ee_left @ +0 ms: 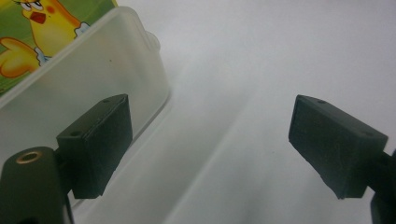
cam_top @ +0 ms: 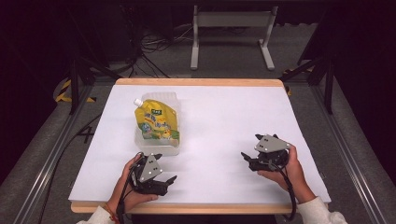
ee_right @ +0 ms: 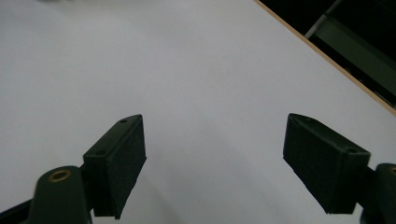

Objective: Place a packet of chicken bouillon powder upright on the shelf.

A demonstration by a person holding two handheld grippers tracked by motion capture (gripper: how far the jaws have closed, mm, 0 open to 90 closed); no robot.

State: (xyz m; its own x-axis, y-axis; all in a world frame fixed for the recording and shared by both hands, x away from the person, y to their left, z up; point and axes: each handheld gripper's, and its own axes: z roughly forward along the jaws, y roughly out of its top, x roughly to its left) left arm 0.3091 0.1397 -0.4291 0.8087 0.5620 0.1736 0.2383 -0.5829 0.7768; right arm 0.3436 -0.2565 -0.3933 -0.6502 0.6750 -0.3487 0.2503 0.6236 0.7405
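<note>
My high view looks forward and down over the whole white-covered wooden table (cam_top: pixel 224 121). My gripper views skim its surface closely; the left one shares the translucent plastic tub (ee_left: pixel 107 60).

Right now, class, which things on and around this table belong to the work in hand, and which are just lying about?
In the work:
yellow spouted pouch
clear plastic container holding it
left gripper, open, nearest the container
right gripper, open

Just lying about:
white table cover
cables on the floor behind
grey metal stand beyond the table
</note>
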